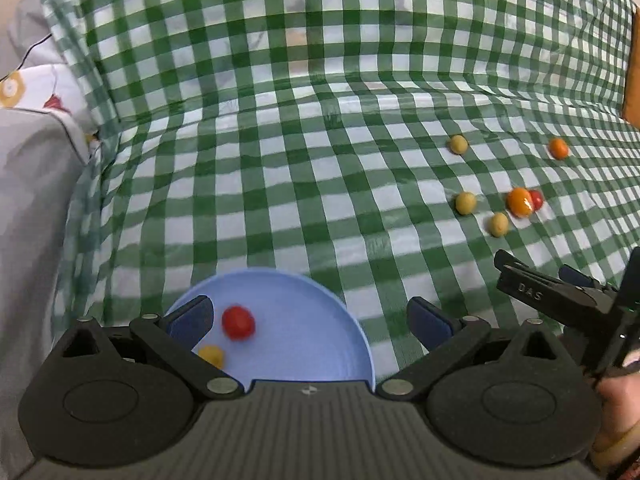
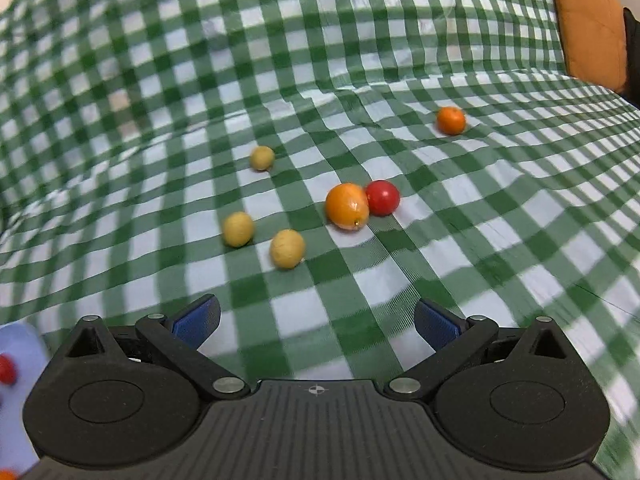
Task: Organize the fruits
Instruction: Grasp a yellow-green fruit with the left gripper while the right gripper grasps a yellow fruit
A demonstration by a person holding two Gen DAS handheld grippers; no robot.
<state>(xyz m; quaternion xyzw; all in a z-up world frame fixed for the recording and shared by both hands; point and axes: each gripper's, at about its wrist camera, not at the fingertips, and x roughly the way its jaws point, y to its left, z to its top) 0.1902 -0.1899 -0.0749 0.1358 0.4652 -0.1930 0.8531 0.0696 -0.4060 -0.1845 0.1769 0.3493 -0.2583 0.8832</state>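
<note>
Checked cloth [image 2: 400, 288], loose fruits [image 2: 347, 207], blue bowl [image 1: 320, 320]

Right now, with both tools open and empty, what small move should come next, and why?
Probably ease the right tool forward and down over the nearest tan fruit. It is open and empty, that fruit lies closest ahead on the checked cloth, apart from its neighbours, and the blue bowl holds only a red fruit and a yellow one.

That green-and-white checked plastic tablecloth [image 2: 460, 280] looks shiny and wrinkly. The round pale-blue plastic bowl [image 1: 320, 320] looks smooth, matt. The glossy orange round fruit [image 2: 346, 206] gleams.
</note>
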